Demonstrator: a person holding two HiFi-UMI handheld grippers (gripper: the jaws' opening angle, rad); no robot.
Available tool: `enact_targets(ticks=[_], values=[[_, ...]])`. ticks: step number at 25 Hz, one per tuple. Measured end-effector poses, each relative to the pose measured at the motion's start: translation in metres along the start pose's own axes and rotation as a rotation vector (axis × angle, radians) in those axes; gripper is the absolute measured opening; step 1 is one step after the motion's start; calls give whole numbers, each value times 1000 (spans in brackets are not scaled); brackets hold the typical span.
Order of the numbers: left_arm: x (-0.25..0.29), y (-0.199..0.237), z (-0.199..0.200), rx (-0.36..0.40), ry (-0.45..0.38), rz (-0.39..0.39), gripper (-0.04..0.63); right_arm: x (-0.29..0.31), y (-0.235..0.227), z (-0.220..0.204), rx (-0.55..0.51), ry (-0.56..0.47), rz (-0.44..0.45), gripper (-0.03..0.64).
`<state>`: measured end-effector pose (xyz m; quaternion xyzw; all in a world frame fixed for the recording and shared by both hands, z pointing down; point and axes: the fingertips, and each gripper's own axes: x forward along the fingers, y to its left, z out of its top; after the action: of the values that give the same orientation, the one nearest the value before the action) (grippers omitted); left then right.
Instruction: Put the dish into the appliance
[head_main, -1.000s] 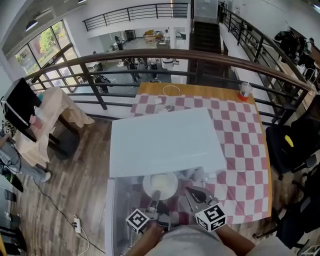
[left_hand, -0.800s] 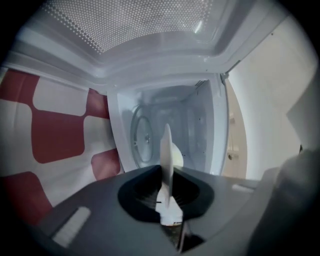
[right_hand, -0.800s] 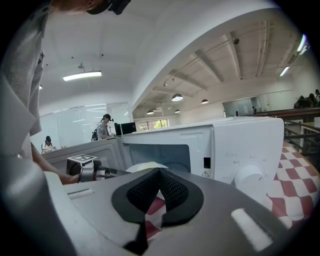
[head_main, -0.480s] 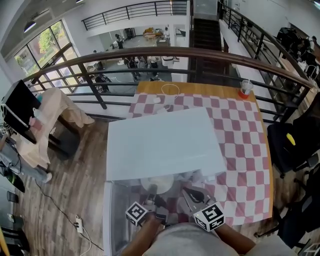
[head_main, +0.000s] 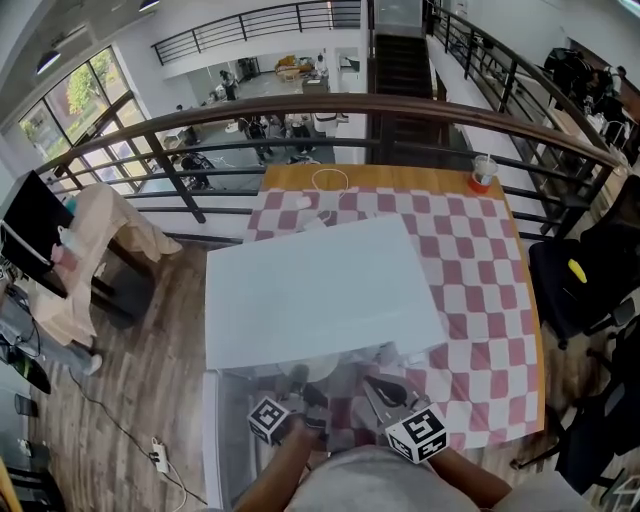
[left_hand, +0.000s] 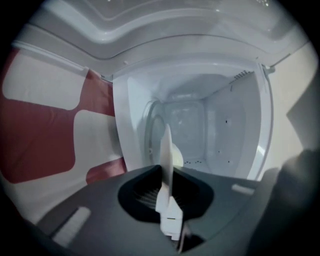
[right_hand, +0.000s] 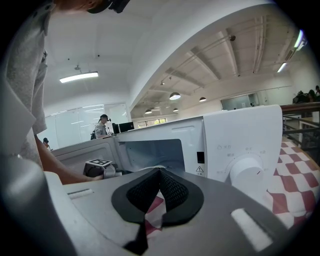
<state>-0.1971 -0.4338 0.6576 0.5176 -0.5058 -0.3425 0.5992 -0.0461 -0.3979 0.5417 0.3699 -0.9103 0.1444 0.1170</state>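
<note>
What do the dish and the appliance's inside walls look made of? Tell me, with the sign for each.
Dish: likely glazed ceramic, possibly melamine. It shows edge-on as a thin, stiff, smooth white rim.
Appliance's inside walls: probably painted metal. They are flat, glossy white panels with a few small holes.

One white microwave (head_main: 320, 290) sits on one desk (head_main: 400, 178) with one checked cloth (head_main: 485, 300). There is one dish (left_hand: 167, 147), one cup (head_main: 481, 174) far right, one cable loop (head_main: 328, 181), and two grippers: the left gripper (head_main: 302, 385) and the right gripper (head_main: 378, 388).
</note>
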Motion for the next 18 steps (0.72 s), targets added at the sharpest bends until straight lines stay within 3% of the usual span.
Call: enact_targets(ticks=[6, 11, 18], values=[[3, 13, 8, -49, -27, 27, 25, 1, -3, 0, 4, -3, -13, -2], [4, 10, 11, 1, -39, 40, 25, 1, -2, 1, 1, -3, -14, -2], [2, 8, 8, 257, 38, 142, 44, -1, 0, -2, -13, 0, -16, -2]])
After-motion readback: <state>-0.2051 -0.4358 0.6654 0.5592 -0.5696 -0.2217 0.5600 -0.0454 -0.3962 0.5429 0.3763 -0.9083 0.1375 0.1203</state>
